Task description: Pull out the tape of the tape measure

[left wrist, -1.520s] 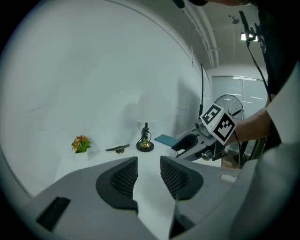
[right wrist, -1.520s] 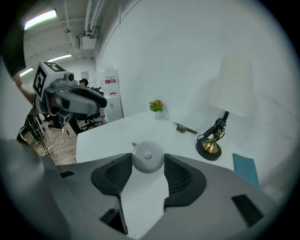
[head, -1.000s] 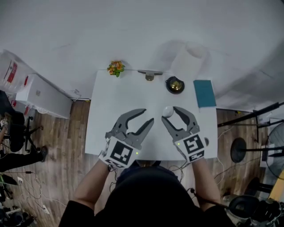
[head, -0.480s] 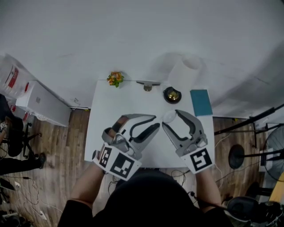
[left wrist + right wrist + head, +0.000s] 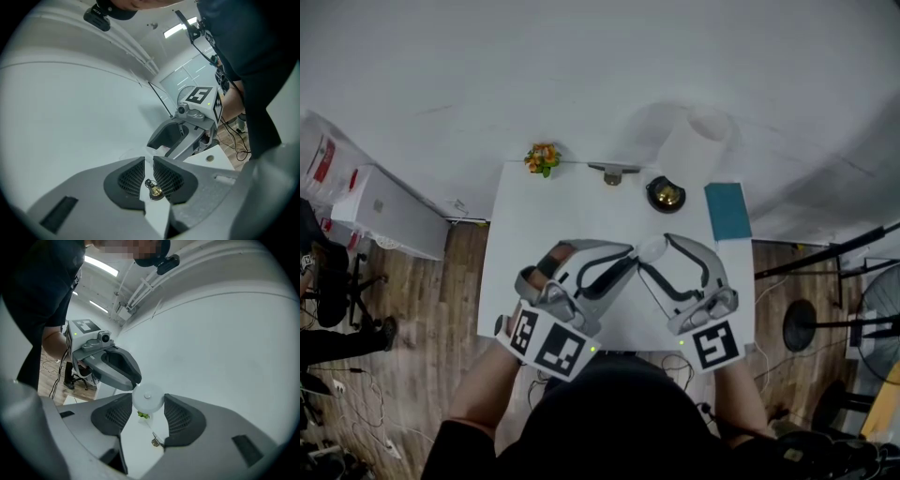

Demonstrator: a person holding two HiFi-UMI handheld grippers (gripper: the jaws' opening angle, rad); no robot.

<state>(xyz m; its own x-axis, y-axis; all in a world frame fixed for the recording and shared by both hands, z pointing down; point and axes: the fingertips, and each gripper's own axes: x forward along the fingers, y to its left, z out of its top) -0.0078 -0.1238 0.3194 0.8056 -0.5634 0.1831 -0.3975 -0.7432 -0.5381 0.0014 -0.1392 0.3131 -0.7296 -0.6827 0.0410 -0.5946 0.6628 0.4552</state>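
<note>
Your right claw [image 5: 147, 405] pinches the small round white tape measure [image 5: 148, 396] over the white bench [image 5: 521, 246], at the centre of the head view. Your left claw [image 5: 149, 164] is closing just beside it, a slim gap left, nothing visibly caught. By my reading no tape is out yet, so the whole pull remains.

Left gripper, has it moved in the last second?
Yes: the left gripper swung right across the table toward the tape measure, jaws closing, nothing visibly between them.
</note>
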